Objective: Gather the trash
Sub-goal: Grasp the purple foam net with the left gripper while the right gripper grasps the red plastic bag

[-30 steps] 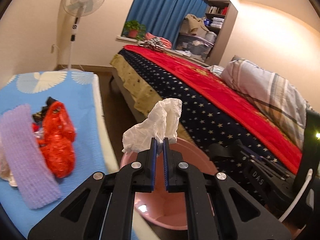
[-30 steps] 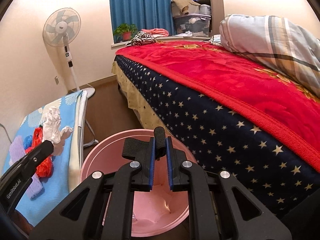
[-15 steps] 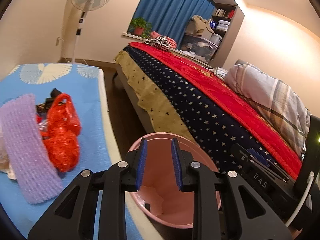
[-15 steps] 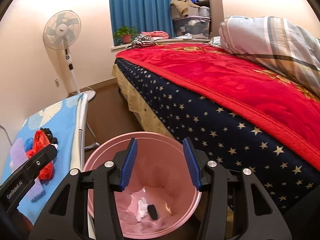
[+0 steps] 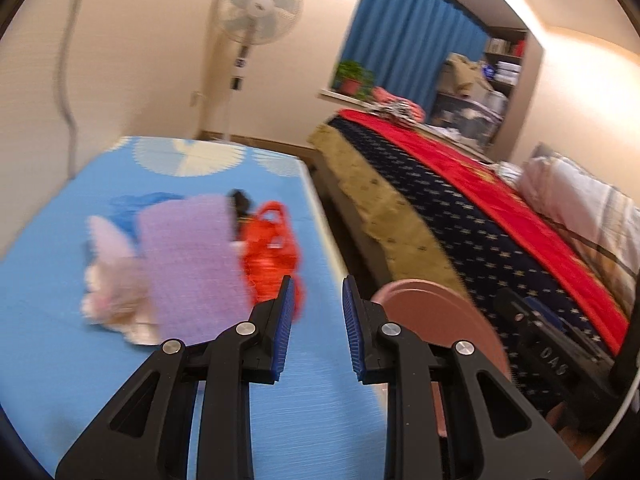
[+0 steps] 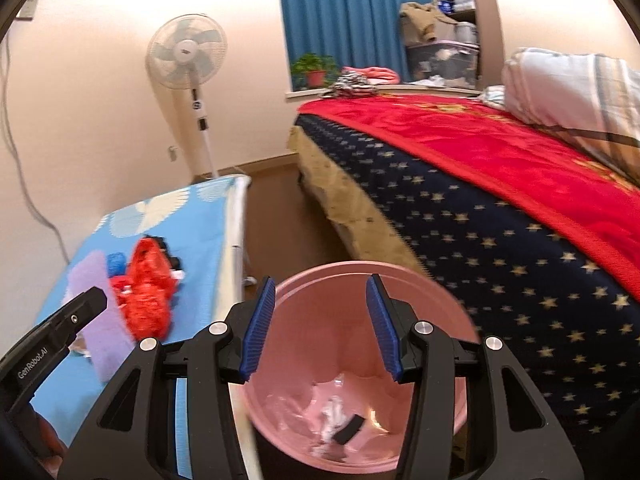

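You are holding your left gripper [image 5: 316,320] level with its jaws spread apart and gripping nothing. Your right gripper [image 6: 320,320] is tilting downward, jaws parted wider, also gripping nothing.

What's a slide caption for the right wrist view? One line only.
Open right gripper above the pink bin holding a white tissue and small black item.

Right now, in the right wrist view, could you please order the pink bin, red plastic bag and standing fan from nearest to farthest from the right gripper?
From the right gripper:
1. Pink bin, directly below.
2. Red plastic bag, left on the blue table.
3. Standing fan, far left, by the wall.
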A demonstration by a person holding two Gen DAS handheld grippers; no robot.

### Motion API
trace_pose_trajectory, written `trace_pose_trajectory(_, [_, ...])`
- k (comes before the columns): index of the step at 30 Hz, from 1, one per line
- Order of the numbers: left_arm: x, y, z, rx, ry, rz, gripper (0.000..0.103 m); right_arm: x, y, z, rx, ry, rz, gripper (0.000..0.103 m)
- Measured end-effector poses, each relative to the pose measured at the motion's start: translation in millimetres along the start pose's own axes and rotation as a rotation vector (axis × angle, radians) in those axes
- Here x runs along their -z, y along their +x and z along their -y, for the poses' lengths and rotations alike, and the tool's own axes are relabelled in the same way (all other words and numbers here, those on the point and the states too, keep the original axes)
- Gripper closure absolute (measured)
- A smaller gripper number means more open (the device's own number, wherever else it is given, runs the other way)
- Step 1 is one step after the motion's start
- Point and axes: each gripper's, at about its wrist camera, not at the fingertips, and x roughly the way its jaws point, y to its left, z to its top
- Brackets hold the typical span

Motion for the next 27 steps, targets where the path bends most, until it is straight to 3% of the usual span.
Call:
trace_pose_trajectory(4, [1.2,-6.0,-27.2,-0.111,-0.033,0.012,0.079,0.6,10.6,-19.4,-0.077,0.002,-0.011,0.056])
trace_pose_trajectory(8, [1.3,-5.1,-47.2,-0.166,-0.063,0.008,0.079,4.6,23.0,-42.1,-0.164,-0.006,-0.032,0.056])
trace_pose_trajectory(12, [2.0,5.0,-55.7,-0.193,-0.068,-0.008,0.079,7.3,38.4,-62.4,-0.231,-0.01,-0.066,0.056])
trace_pose_trajectory(19, [3.4,26.0,-71.5,-0.211,-0.126,-0.05,0.065,7.8,68.1,-90.1,-0.344,0.01,-0.137,0.055])
trace_pose_trajectory(25, [10.5,38.7,-78.7,-0.2,-0.155,-0.092,0.065,16.3,97.3,-106.4,-0.393,0.031,-0.215,0.045])
trace_pose_trajectory(27, [11.5,39.4,-82.5,-0.201,-0.159,-0.096,0.072,19.7,106.9,-112.5,-0.407,0.038,-0.242,0.044])
